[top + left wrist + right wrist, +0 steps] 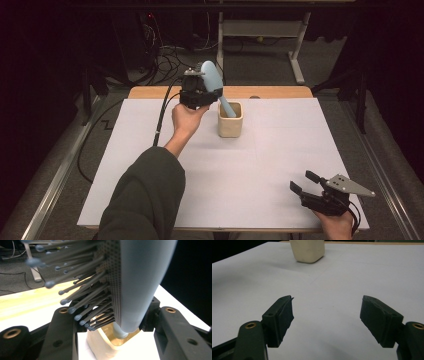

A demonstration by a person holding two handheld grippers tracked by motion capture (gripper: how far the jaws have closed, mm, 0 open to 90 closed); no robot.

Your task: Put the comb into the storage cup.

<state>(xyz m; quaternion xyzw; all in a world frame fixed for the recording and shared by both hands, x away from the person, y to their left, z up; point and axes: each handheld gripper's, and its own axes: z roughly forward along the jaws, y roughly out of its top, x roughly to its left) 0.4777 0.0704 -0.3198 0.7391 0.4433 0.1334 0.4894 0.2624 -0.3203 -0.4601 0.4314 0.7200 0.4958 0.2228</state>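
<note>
Over on the left, the left gripper point(200, 90) is clamped tight around the head of a pale blue hairbrush point(212, 80), held up above the far side of the table. The brush tilts, bristles point(75, 292) facing away from the cup side, and its handle end dips down into the cream square cup point(230, 120) sitting on the white sheet point(280, 150). Way off at the near right corner, the right gripper point(304, 183) sits low over the sheet, jaws spread wide with nothing in them.
</note>
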